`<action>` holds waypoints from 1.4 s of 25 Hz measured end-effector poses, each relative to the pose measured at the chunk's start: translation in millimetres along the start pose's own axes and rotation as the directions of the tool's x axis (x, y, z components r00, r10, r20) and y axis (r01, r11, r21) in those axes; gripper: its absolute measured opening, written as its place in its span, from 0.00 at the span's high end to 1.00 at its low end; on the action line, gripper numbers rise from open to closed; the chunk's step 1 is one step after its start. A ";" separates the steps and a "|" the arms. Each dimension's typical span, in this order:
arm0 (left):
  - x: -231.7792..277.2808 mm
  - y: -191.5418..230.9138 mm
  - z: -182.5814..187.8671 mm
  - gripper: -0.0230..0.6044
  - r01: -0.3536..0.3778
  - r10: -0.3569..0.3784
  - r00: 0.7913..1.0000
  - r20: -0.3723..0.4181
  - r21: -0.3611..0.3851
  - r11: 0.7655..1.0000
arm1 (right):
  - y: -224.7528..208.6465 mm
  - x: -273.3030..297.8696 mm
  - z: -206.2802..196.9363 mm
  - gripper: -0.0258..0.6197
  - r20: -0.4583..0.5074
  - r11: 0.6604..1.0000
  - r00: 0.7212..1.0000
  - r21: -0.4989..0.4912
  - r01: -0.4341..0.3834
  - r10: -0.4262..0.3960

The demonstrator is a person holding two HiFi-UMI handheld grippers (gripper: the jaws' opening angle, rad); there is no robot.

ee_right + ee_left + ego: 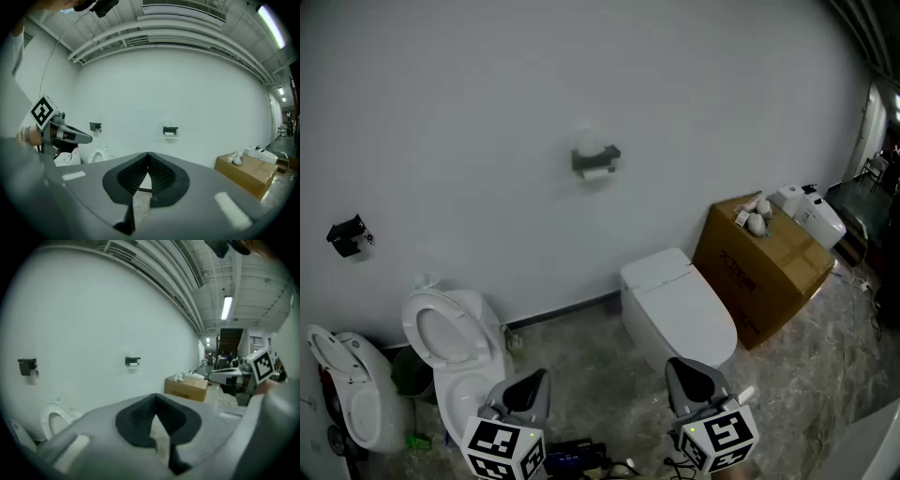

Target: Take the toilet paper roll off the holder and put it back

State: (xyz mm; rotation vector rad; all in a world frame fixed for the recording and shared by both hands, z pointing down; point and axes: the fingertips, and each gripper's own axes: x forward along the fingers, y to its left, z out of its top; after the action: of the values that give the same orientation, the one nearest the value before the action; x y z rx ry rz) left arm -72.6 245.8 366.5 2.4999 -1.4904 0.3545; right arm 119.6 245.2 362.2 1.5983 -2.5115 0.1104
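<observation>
A dark toilet paper holder (596, 157) hangs on the white wall, with a white roll (598, 173) under its cover. The same holder (132, 360) is small and far off in the left gripper view, and the holder (170, 129) with its roll (169, 134) sits mid-wall in the right gripper view. My left gripper (534, 377) and right gripper (682, 367) are low at the front, both well short of the wall. The jaws of each meet at the tips with nothing between them; the left gripper (156, 395) and right gripper (148, 153) are both shut and empty.
A second dark holder (347, 234) is on the wall at left. An open toilet (450, 337) and another toilet (347, 384) stand at left, and a closed white toilet (675, 305) in the middle. A cardboard box (764, 272) with small items on top stands at right.
</observation>
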 end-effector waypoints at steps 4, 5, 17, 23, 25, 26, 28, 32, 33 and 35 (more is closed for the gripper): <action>-0.4 -0.4 0.3 0.97 0.008 -0.008 1.000 0.000 -0.008 1.000 | 1.1 0.1 1.4 0.95 0.001 1.000 1.000 -0.003 -0.001 0.001; -0.2 -0.6 0.2 0.97 0.008 -0.008 1.000 -0.001 -0.009 1.000 | 1.1 0.2 1.2 0.95 0.001 1.000 1.000 -0.003 -0.001 0.001; 2.4 0.9 0.6 0.97 0.006 -0.006 1.000 -0.001 -0.005 1.000 | 0.4 3.5 1.2 0.95 0.012 1.000 1.000 0.015 -0.005 0.004; 2.1 1.6 -0.5 0.97 0.004 -0.004 1.000 0.003 -0.001 1.000 | 1.2 3.6 2.1 0.95 0.025 0.999 1.000 0.035 -0.006 0.005; 1.8 1.3 0.2 0.97 0.003 -0.003 1.000 0.004 0.001 1.000 | 0.5 3.2 3.6 0.95 0.032 0.999 0.999 0.034 0.005 -0.006; 1.5 1.2 0.6 0.97 0.002 -0.002 1.000 0.005 0.002 1.000 | 0.2 2.8 4.7 0.95 0.035 0.999 0.999 0.034 0.010 -0.012; 1.3 0.9 0.9 0.97 0.001 -0.001 1.000 0.006 0.002 1.000 | 0.3 2.4 6.6 0.95 0.047 0.999 0.999 0.034 0.011 -0.012; 2.0 -0.5 1.9 0.97 0.000 0.000 1.000 0.009 0.001 1.000 | 4.4 2.0 10.3 0.81 0.077 0.999 0.997 0.025 -0.022 0.020; 2.0 -1.1 2.8 0.97 -0.001 0.001 1.000 0.011 0.000 1.000 | 5.6 1.7 11.4 0.79 0.081 0.999 0.996 0.023 -0.029 0.027; 1.8 -3.5 3.8 0.97 -0.005 0.005 1.000 0.016 -0.001 1.000 | 5.4 0.1 11.8 0.78 0.084 0.999 0.996 0.021 -0.036 0.034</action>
State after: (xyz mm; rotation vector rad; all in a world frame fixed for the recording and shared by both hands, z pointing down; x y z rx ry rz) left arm -68.3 244.8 363.2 2.5048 -1.5023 0.3355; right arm 113.5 245.6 350.7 1.5999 -2.6110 0.0769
